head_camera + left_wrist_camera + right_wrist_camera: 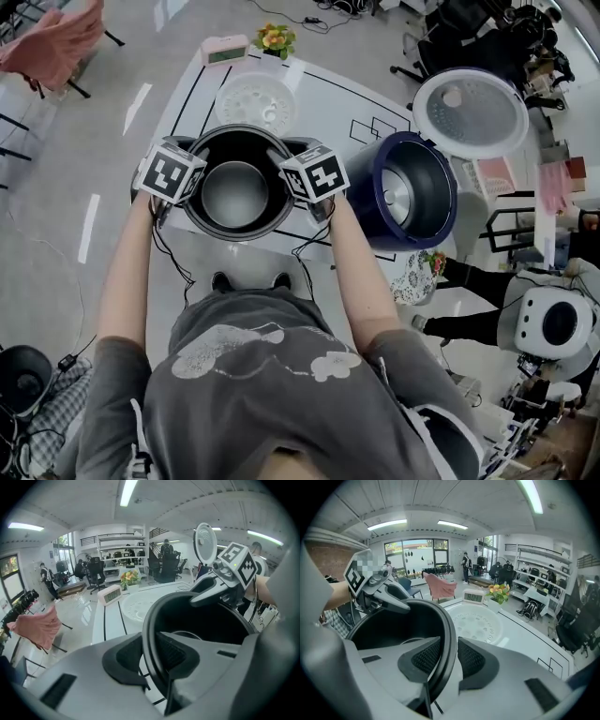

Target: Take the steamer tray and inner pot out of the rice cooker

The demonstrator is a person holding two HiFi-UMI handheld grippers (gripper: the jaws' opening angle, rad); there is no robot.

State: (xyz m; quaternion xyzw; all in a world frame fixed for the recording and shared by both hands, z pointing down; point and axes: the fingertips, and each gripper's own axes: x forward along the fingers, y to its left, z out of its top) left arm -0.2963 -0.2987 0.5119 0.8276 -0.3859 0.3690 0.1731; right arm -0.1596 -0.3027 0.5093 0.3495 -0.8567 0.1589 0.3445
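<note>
The black inner pot (pixel 234 141) stands on the white table (pixel 253 267), left of the navy rice cooker (pixel 427 202), whose lid (pixel 471 112) is up. The white steamer tray (pixel 256 98) lies on the table behind the pot. My left gripper (pixel 192 187) straddles the pot's left rim (pixel 147 620); in the left gripper view its pads (pixel 174 652) lie against the rim with no gap showing. My right gripper (pixel 286 183) straddles the right rim (pixel 449 620), and its jaws stand a little apart from it, with a sliver of table showing beside one pad (pixel 476 656).
A pink clock (pixel 225 50) and a small flower pot (pixel 275 37) stand at the table's far end. Black lines are taped on the tabletop. A pink cloth (pixel 52 42) hangs over a chair at far left. Office chairs, a person's legs and equipment crowd the right side.
</note>
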